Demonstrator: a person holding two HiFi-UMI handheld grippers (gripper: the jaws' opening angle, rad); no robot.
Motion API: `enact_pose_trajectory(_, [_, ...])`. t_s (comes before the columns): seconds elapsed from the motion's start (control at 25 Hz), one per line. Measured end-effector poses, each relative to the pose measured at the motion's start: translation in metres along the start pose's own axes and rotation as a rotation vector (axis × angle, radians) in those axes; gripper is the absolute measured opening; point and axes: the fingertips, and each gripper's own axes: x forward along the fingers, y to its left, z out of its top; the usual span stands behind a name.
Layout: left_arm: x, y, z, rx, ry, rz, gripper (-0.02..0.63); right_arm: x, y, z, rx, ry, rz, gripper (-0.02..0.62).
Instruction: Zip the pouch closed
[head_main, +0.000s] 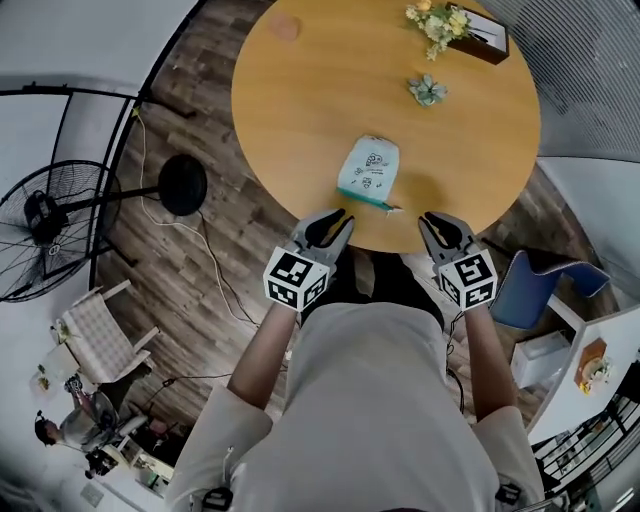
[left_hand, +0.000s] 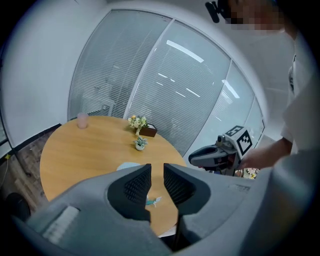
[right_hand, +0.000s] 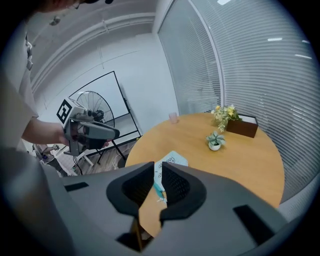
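The pouch (head_main: 369, 170) lies flat on the desk (head_main: 300, 110), just ahead of both sets of fingers (left_hand: 134, 187) and between them. Its teal zipper pull (head_main: 388, 207) is at the corner nearest the right gripper (head_main: 440, 225). That gripper and the left gripper (head_main: 328, 224) both hold nothing, their fingers only narrowly apart and hovering at the desk's near edge. The likely trouble is that the pouch looks light and sits close to that edge, so tugging the small pull with nothing pinning the fabric could bunch it or drag it off. The pull also looks thin enough to slip from the ribbed pads (right_hand: 175, 186). The desk is round, smooth wood. Well beyond the fingers stand a potted plant (head_main: 427, 90), a box of flowers (head_main: 455, 25) and a pink cup (head_main: 285, 28). Below the fingers is plank floor (head_main: 200, 290), with a fan (head_main: 50, 225) and a white cable (head_main: 213, 262) off to the left, a blue chair (head_main: 535, 290) to the right, and blinds (left_hand: 165, 85) beyond.
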Motion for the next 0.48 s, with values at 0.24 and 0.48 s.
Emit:
enact_pose_trajectory(0.24, [0.033,0.003,-0.039,-0.021,0.057,0.041,0.086,0.032,-0.010,-0.040,-0.052,0.102,0.108,0.044])
enact_pose_trajectory(0.48, [0.051,0.008,-0.067,-0.068,0.085,0.061,0.086,0.057,-0.012,-0.066,-0.107,0.186,0.185,0.046])
